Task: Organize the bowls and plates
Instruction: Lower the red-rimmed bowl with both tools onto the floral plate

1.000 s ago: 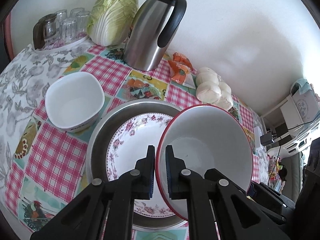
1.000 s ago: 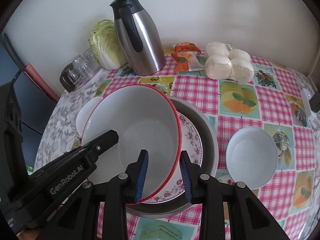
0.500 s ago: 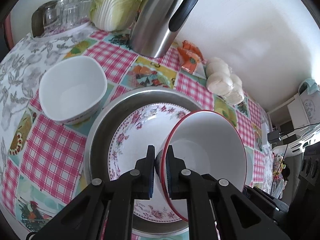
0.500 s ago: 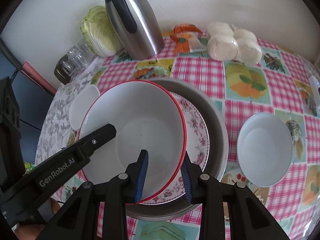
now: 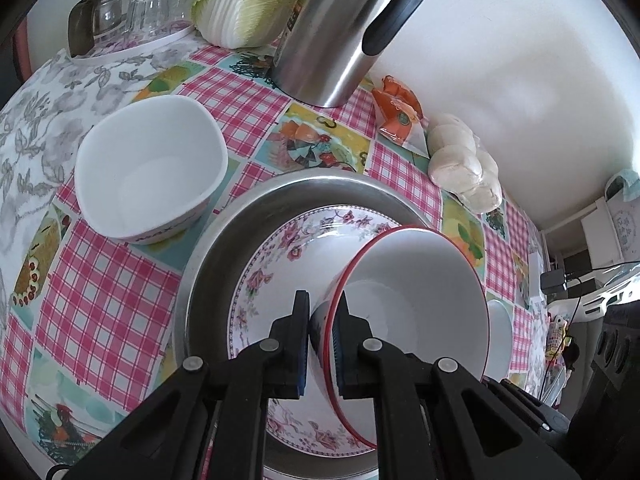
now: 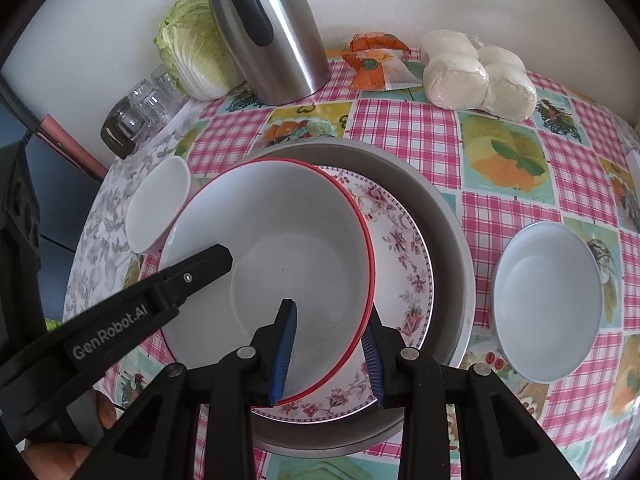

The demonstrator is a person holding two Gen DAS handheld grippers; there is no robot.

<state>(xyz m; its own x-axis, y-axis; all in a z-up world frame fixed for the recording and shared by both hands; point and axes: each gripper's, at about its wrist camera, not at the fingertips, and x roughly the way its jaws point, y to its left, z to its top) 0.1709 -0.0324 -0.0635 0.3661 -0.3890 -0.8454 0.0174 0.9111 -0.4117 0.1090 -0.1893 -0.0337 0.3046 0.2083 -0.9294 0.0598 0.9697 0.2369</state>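
My left gripper (image 5: 322, 322) is shut on the rim of a red-rimmed white bowl (image 5: 416, 304), held tilted over a floral plate (image 5: 276, 264) that lies in a metal tray (image 5: 224, 240). In the right wrist view the same bowl (image 6: 272, 240) sits low over the floral plate (image 6: 404, 248) and the tray (image 6: 452, 232). My right gripper (image 6: 330, 348) is open, its jaws straddling the bowl's near rim without touching it. The left gripper's finger (image 6: 192, 272) reaches over the bowl's left rim.
A square white bowl (image 5: 148, 172) stands left of the tray. A round white bowl (image 6: 548, 304) stands to the right. At the back are a steel jug (image 5: 344, 28), a cabbage (image 5: 248, 0), glasses (image 5: 132, 12), a snack packet (image 6: 372, 64) and bagged buns (image 6: 476, 72).
The left gripper has lowered the red-rimmed bowl toward the floral plate. The right gripper has stayed open around the rim.
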